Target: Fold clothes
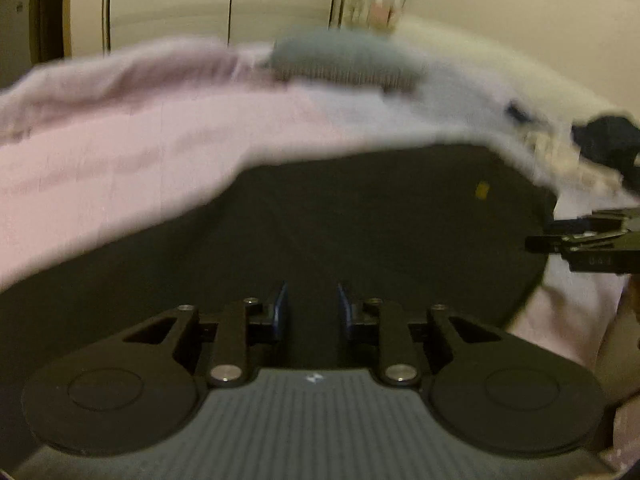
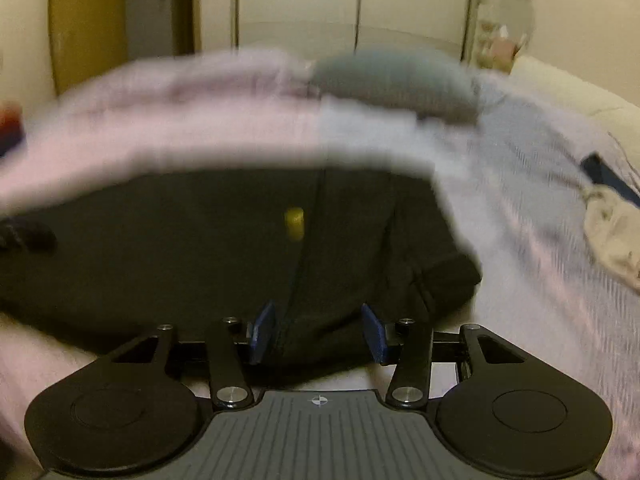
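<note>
A black garment (image 1: 360,220) with a small yellow tag (image 1: 483,191) lies spread flat on a pink bedspread (image 1: 100,160). My left gripper (image 1: 312,300) hovers low over the garment's near part, open, its blue pads apart with only the black cloth under them. The right gripper (image 1: 560,240) shows at the right edge of the left wrist view, beside the garment's right border. In the right wrist view the same garment (image 2: 200,248) and its tag (image 2: 294,220) fill the middle. My right gripper (image 2: 318,324) is open, straddling a seam at the garment's near edge. Both views are blurred.
A grey pillow (image 1: 340,60) lies at the far side of the bed. A crumpled beige cloth (image 2: 612,232) and a dark item (image 1: 608,140) sit to the right. Pale wardrobe doors (image 1: 168,0) stand behind the bed. A white cushion (image 2: 560,84) rests at the far right.
</note>
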Demonstrator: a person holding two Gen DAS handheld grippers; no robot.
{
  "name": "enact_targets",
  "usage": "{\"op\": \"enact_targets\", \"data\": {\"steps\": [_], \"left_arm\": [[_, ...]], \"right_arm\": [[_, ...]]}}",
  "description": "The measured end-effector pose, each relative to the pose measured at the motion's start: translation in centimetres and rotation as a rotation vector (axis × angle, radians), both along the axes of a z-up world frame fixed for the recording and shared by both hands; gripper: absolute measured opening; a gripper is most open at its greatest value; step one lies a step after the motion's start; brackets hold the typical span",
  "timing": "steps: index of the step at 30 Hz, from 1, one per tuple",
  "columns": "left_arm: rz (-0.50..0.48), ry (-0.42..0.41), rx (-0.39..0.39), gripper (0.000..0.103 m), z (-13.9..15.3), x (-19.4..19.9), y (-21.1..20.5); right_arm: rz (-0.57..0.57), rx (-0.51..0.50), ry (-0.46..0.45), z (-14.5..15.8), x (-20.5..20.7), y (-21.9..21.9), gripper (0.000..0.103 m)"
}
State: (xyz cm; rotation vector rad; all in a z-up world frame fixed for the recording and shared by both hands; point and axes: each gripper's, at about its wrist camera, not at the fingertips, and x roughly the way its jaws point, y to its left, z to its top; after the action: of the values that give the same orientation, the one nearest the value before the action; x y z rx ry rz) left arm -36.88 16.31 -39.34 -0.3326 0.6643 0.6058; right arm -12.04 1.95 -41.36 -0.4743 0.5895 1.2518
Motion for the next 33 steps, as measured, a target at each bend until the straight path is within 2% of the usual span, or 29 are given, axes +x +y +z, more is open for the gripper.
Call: {"op": "enact_targets", "data": {"steps": [1, 4, 6, 9, 12, 15, 16, 18, 23, 25, 26, 28, 30, 33], "left_arm": [[0.018, 0.0, -0.007, 0.023, -0.2, -1.0, -0.4], [0.08, -0.006, -0.004, 0.023, 0.6, -4.4, -1.3], [0.119, -0.016, -0.003, 0.023, 1.5, -6.5, -1.7], [0.194, -0.064, -0.053, 0.022, 2.6, -9.8, -1.5], [0.282, -0.165, -0.104, 0.022, 3.0, -13.2, -1.2], [0.323, -0.132, -0.107, 0.021, 2.0, -14.3, -0.5], [0.326, -0.118, -0.101, 0.021, 1.4, -14.4, -0.3], [0.328, -0.087, -0.079, 0.015, 0.6, -14.3, -0.3], [0.322, -0.026, 0.01, 0.021, 3.0, -13.6, -1.7], [0.332, -0.013, 0.036, 0.025, 3.9, -13.6, -1.9], [0.344, 0.001, 0.028, 0.03, 3.8, -13.5, -1.8], [0.374, 0.033, -0.007, 0.031, 3.2, -13.2, -1.4], [0.402, 0.067, -0.032, 0.031, 2.6, -12.9, -1.2], [0.42, 0.105, -0.007, 0.033, 2.8, -12.1, -1.9]], "right_arm": [[-0.015, -0.001, 0.028, -0.3, 0.1, -0.4, 0.047], [-0.096, 0.015, 0.154, 1.4, 0.8, -1.4, 0.047], [-0.121, 0.064, 0.237, 1.6, 1.1, -1.7, 0.047], [-0.159, 0.138, 0.361, 1.9, 1.7, -2.3, 0.047], [-0.197, 0.212, 0.486, 2.2, 2.2, -2.8, 0.047], [-0.234, 0.286, 0.61, 2.5, 2.7, -3.3, 0.047], [-0.243, 0.297, 0.626, 2.5, 2.7, -3.4, 0.047], [-0.233, 0.226, 0.498, 2.7, 1.4, -2.6, 0.048], [-0.202, 0.063, 0.186, 3.4, -1.9, -0.6, 0.049], [-0.15, 0.094, 0.119, 4.6, -3.6, -0.8, 0.049], [-0.114, 0.106, 0.106, 4.9, -4.4, -0.6, 0.049], [-0.068, 0.103, 0.111, 4.5, -5.4, 0.4, 0.049], [-0.044, 0.029, 0.11, 2.8, -6.5, 1.8, 0.049], [-0.043, -0.045, -0.012, 1.2, -8.4, 3.2, 0.049]]}}
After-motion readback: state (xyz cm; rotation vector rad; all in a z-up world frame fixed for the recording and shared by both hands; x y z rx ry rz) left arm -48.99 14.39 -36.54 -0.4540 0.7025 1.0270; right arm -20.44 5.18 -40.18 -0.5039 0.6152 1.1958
